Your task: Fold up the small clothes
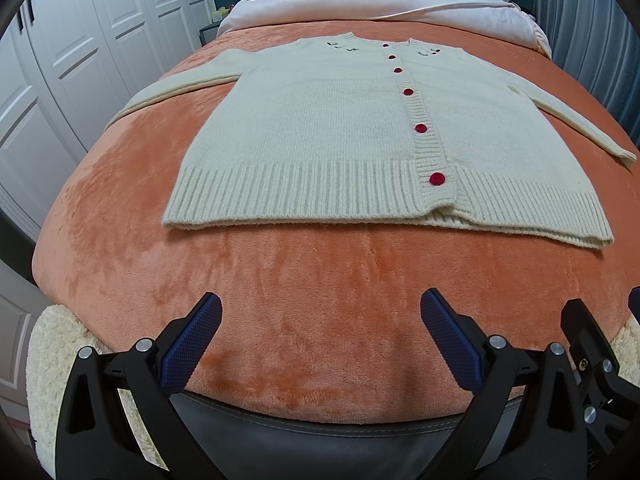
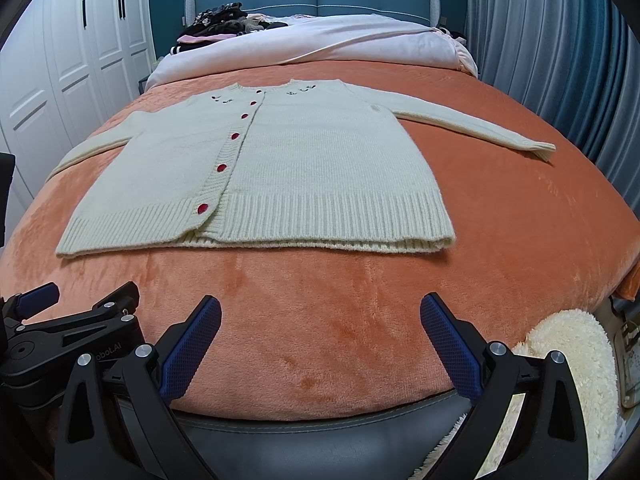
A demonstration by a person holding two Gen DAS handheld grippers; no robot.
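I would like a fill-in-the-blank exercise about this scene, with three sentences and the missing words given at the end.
1. The cream cardigan lies flat on an ____ blanket.
2. Its buttons are ____ in colour.
3. Both the left hand-held gripper and the right hand-held gripper are ____, holding nothing.

Missing words: orange; red; open

Cream cardigan (image 1: 340, 136) spread flat on an orange blanket (image 1: 304, 292).

It lies front up, buttoned with red buttons (image 1: 437, 179), both sleeves out to left and right. The left gripper (image 1: 320, 332) hovers near the bed's near edge, blue pads (image 1: 188, 348) wide apart, clear of the hem. White wardrobe doors (image 1: 80, 52) stand far left.
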